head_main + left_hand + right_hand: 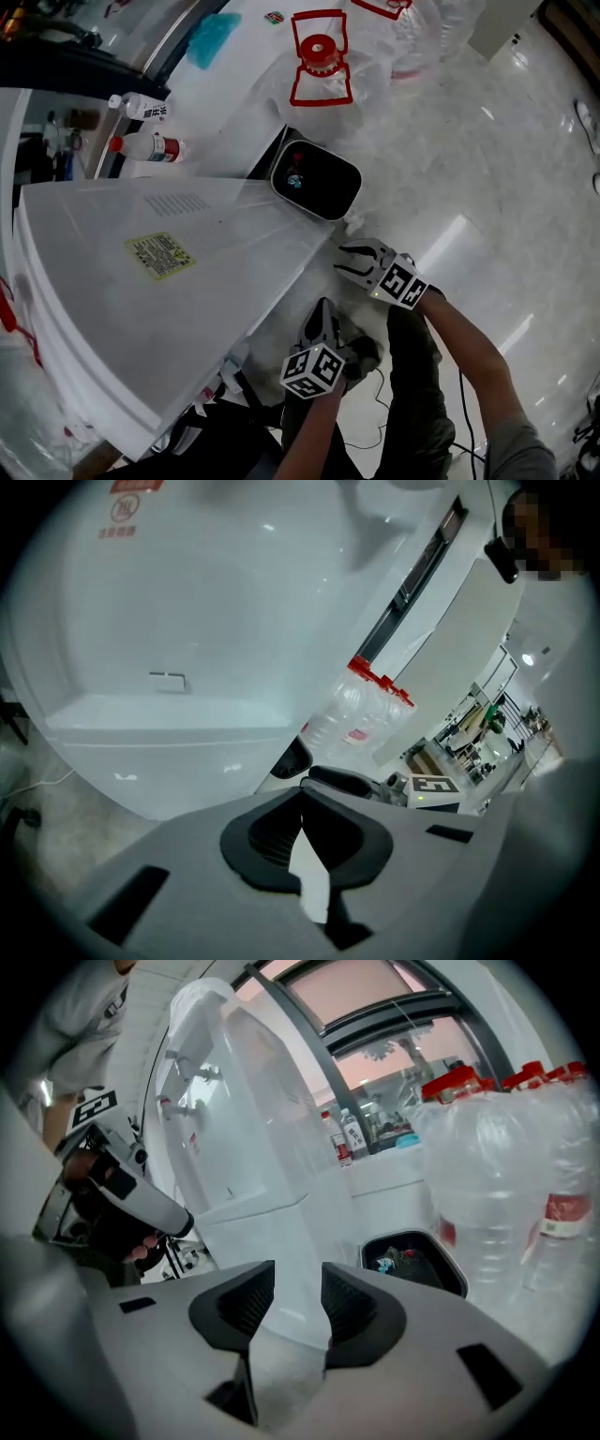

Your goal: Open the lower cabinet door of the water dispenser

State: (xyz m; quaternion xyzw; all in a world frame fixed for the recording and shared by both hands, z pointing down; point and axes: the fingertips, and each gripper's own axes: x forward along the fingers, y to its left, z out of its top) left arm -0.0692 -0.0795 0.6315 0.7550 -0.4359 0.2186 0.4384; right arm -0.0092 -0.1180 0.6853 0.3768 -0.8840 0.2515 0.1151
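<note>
Two grippers hang low beside the white water dispenser (169, 281), neither touching it. Your right gripper (298, 1286) stands with jaws apart and nothing between the pads, lined up on the front corner of the cabinet, while your left gripper (302, 803) is closed on nothing, facing the glossy front panel. The lower cabinet door (246, 1249) sits below the horizontal seam, shut, and no handle on it can be made out from either gripper view. That is the likely trouble: with no lip to bite, your open jaws may close on the fixed corner of the body rather than the door's edge. They may also skate off the smooth plastic and leave the door shut. Which side carries the hinge cannot be told, so a pull at the wrong edge would only drag or rock the whole dispenser. The black waste bin (316, 178) stands just beside the cabinet, with wrapped water bottles (319, 56) beyond it; a door swinging that way, or your right gripper backing out, could strike the bin. Your left tool, closed as it is, can press to steady the cabinet but cannot catch an edge if the right one slips
</note>
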